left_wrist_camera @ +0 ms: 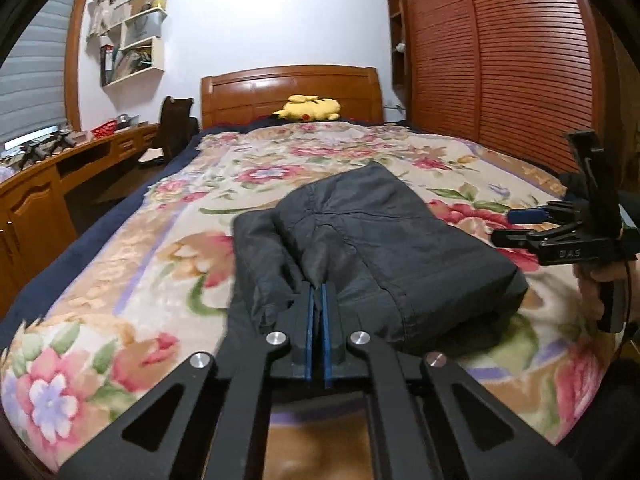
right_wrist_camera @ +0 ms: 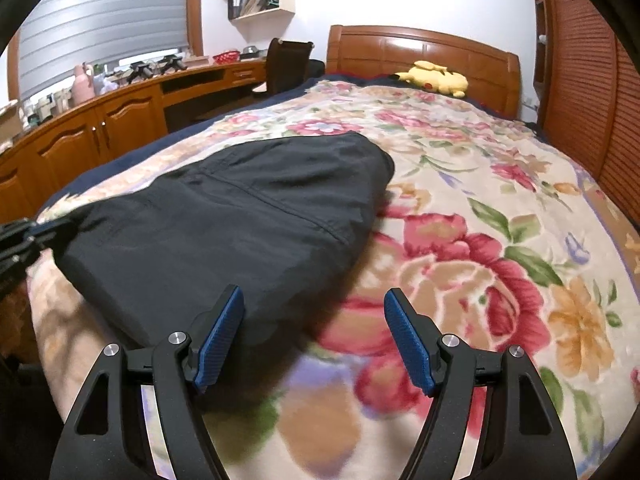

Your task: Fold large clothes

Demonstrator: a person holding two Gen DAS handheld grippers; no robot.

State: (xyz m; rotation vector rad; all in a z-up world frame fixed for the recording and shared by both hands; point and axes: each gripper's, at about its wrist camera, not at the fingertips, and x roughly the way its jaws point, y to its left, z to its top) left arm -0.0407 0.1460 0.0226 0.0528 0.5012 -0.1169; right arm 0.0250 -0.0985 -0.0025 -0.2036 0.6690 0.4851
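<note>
Setting: I am working in a home bedroom. A bed with a floral blanket (right_wrist_camera: 500, 184) fills most of both views, backed by a wooden headboard (left_wrist_camera: 290, 94) with a yellow plush toy (left_wrist_camera: 310, 109) lying against it. Louvred wooden wardrobe doors (left_wrist_camera: 496, 56) run along one side. Opposite, I see a long wooden desk with cabinets (right_wrist_camera: 120, 120), a chair (right_wrist_camera: 286, 64), cluttered wall shelves (left_wrist_camera: 132, 40) and a window blind (right_wrist_camera: 104, 28).

Matt dark cloth garment (right_wrist_camera: 240, 216), prob. nylon; fuzzy floral blanket (right_wrist_camera: 460, 208); glossy wood headboard (right_wrist_camera: 420, 50).
</note>
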